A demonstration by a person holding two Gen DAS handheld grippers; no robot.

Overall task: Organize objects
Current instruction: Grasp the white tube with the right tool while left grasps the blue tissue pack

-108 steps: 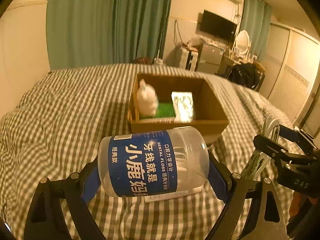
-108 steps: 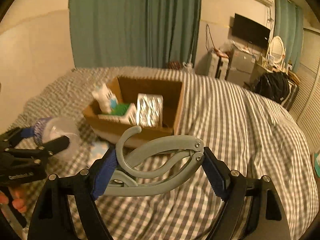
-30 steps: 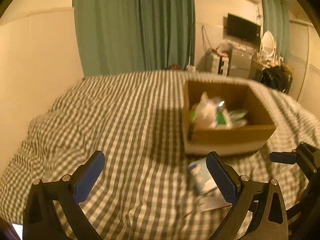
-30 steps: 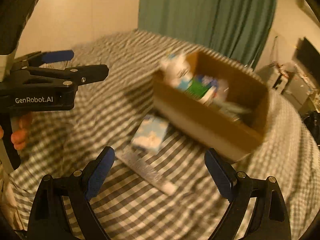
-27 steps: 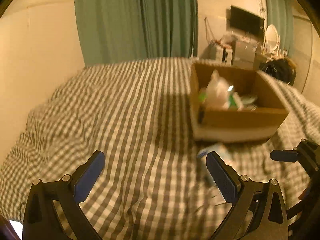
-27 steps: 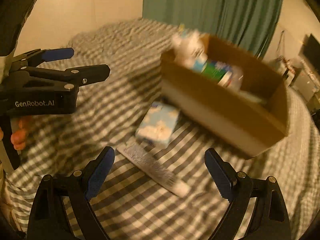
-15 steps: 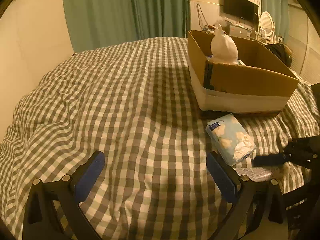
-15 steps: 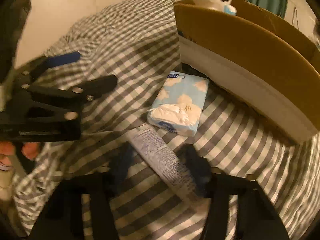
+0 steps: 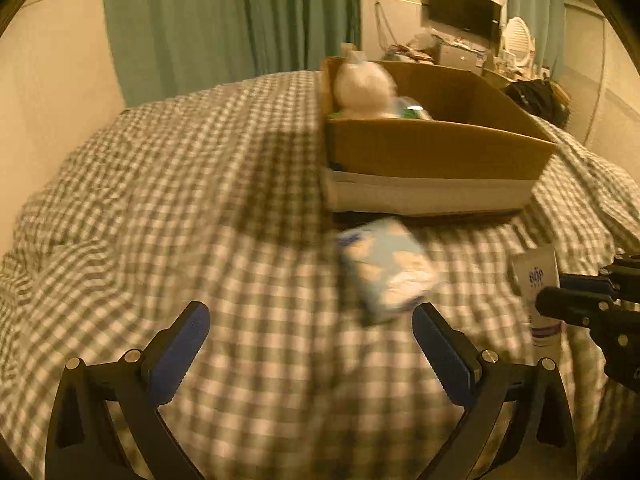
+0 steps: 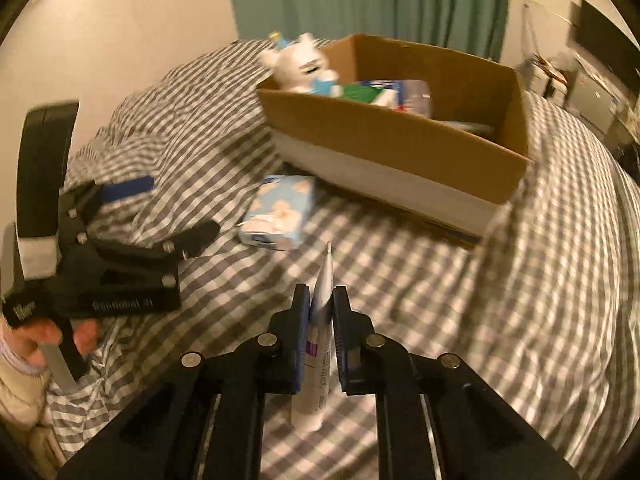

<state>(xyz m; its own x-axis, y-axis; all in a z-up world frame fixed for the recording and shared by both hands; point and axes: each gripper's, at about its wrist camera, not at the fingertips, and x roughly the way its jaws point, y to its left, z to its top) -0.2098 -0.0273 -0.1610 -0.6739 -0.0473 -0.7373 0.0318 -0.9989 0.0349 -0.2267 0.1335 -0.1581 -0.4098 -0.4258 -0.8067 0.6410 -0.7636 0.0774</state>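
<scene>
The right gripper (image 10: 321,306) pinches the white squeeze tube (image 10: 320,344), crimped end pointing toward the brown cardboard box (image 10: 400,160) ahead; the left gripper (image 9: 308,340), jaws wide and empty, faces the pale-blue tissue pack (image 9: 386,270) on the bed.

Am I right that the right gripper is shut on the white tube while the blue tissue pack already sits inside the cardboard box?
Not quite. The right gripper is shut on the white tube, but the blue tissue pack lies on the checked bedcover outside the cardboard box, as the right wrist view shows.
</scene>
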